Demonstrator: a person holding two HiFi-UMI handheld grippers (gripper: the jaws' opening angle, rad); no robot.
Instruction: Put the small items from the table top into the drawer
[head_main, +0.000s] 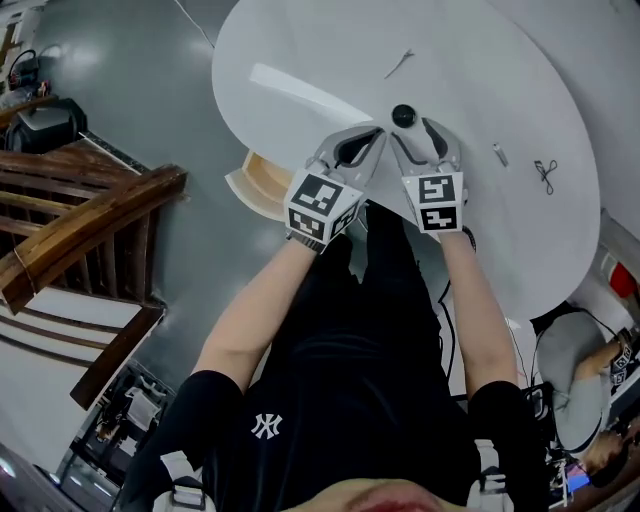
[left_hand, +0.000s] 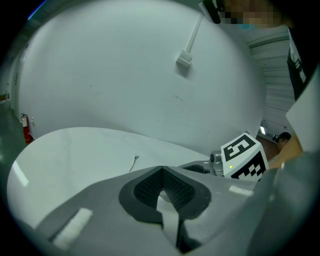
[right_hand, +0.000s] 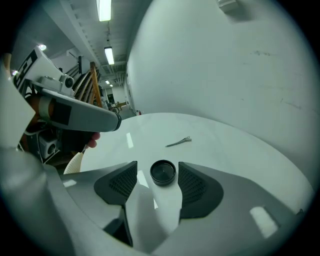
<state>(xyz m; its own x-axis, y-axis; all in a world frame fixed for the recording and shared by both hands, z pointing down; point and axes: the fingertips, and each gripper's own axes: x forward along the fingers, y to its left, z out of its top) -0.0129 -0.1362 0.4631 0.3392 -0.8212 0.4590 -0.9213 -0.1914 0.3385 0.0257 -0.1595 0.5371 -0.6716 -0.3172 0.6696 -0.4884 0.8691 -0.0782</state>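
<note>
We set the right gripper (head_main: 412, 134) spread around the black cap (right_hand: 163, 172) on the white table (head_main: 300, 60), pads clear of it, ready to pinch it for the tan drawer (head_main: 250, 185); left gripper (left_hand: 161, 170) hovers beside, pressed together, empty.

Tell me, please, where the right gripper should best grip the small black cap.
Probably across its low side wall, coming from the near side, angled down. The black cap lies flat on the table and is round, so any diameter serves; the open right gripper straddles it.
</note>
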